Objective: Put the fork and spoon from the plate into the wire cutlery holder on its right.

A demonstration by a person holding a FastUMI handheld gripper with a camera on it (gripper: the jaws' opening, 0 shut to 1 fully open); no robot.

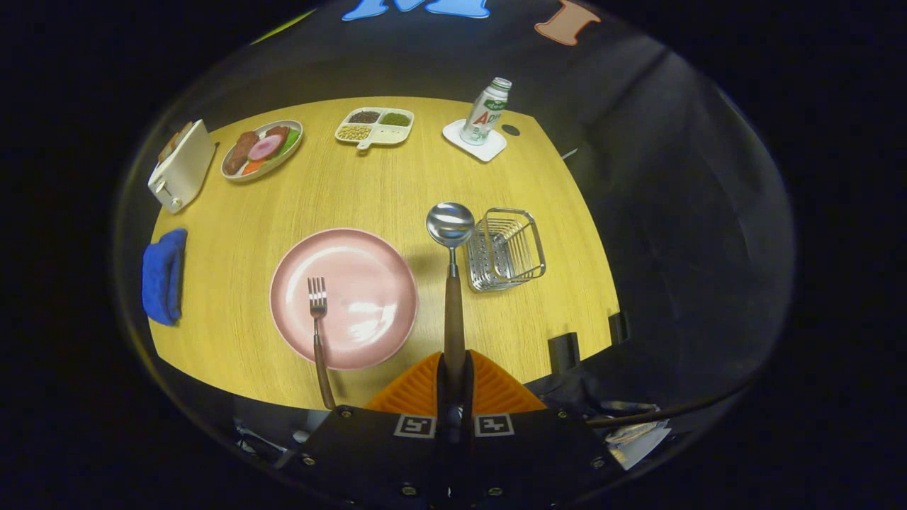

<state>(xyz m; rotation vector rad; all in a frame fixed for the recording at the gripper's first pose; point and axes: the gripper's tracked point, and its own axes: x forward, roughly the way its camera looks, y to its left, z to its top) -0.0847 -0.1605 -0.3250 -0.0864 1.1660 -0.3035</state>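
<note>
The gripper (454, 372) is clamped on the wooden handle of the spoon (451, 234), both fingers (496, 386) pressed against it; the handle's lower end is hidden between them. The spoon's bowl hangs just left of the wire cutlery holder (506, 249), near the table's (368, 184) right edge. The fork (319, 319) lies on the pink plate (345, 297), its handle overhanging the table's near edge. 1 blue cloth (164, 276) sits at the left edge.

I see my tool (454, 368) clamped on the spoon (451, 234) beside the wire holder (506, 249); the fork (318, 319) lies on the plate (368, 283).
</note>
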